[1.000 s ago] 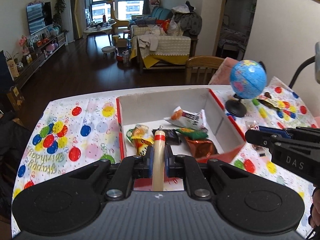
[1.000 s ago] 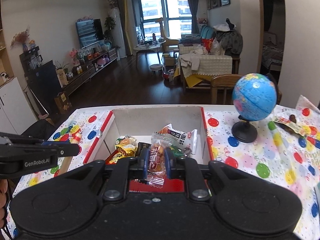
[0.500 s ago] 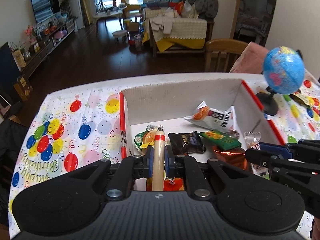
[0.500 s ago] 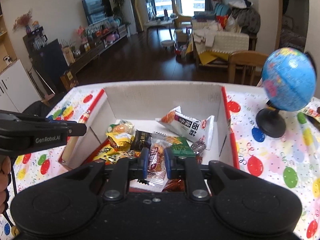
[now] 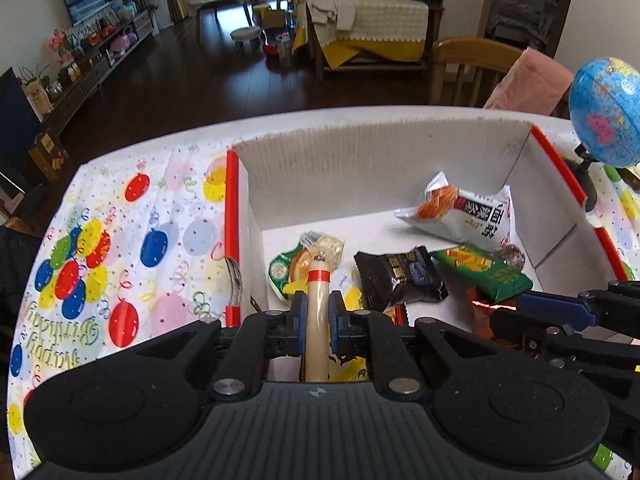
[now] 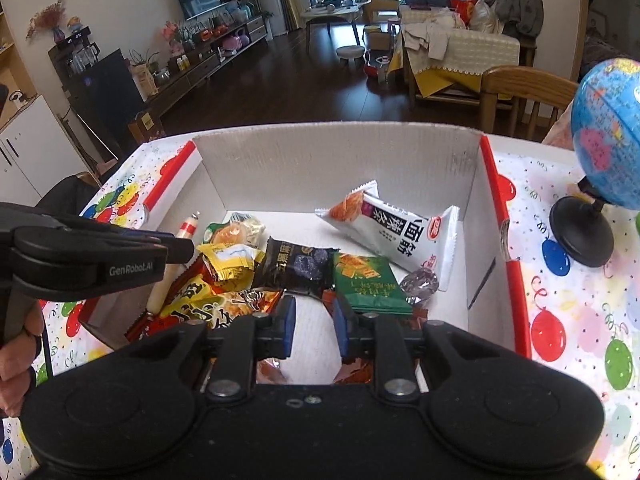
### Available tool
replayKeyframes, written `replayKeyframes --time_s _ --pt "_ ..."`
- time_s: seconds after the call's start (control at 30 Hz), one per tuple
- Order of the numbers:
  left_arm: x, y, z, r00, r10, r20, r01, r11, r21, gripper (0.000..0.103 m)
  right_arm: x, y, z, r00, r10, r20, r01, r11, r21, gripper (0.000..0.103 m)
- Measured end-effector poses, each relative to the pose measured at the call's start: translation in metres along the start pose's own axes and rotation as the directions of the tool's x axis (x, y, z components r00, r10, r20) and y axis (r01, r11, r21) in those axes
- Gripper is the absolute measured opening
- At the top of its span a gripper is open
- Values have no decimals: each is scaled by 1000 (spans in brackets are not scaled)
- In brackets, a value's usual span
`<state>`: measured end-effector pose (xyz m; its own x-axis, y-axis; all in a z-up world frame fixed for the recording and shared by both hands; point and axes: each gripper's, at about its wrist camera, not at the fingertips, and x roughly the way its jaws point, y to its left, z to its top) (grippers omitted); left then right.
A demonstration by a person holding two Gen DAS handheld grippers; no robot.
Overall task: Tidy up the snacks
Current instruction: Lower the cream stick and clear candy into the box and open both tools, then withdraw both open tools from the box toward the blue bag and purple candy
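Pinching sausage stick (image 5: 318, 312): left fingers (image 5: 299, 322) | right fingers (image 6: 286, 330) spread | balloon tablecloth (image 5: 132, 248)

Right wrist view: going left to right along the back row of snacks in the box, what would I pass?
Red-banded beige sausage stick → yellow crinkled packet → black snack packet → green foil packet → white packet with black lettering.

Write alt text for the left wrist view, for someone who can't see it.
The left tongs grip a sausage stick over an open cardboard box of snack packets, including a black packet and a green one. The box sits on a balloon-print tablecloth, with a blue globe at right.
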<state>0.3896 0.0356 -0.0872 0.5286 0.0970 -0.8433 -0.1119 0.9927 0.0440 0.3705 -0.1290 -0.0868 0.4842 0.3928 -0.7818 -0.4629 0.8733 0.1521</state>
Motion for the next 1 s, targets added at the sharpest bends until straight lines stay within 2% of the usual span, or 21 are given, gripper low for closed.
replayKeyframes --time_s 0.4,0.5,0.53,0.57,0.63,1.0 --pt "4 6 -4 997 -38 -74 34 998 -52 15 -9 1 -4 1000 -5 0 5 1000 18 28" --pt "-4 9 -6 996 -61 -66 56 996 -68 27 -17 2 -6 1000 -12 11 12 1000 23 32" --pt "-7 10 -7 996 -67 -60 63 995 -74 36 -20 2 -6 1000 -15 15 15 1000 26 34" --pt "-10 10 -9 996 -75 -53 70 994 -79 49 -23 2 -7 1000 -18 19 18 999 29 35" --pt "-18 12 -11 995 -97 -34 94 992 -89 59 -29 4 -9 999 -27 26 26 999 32 39" --pt "-70 13 -30 991 -130 36 132 988 -75 62 -76 15 -22 993 -55 104 49 997 56 60"
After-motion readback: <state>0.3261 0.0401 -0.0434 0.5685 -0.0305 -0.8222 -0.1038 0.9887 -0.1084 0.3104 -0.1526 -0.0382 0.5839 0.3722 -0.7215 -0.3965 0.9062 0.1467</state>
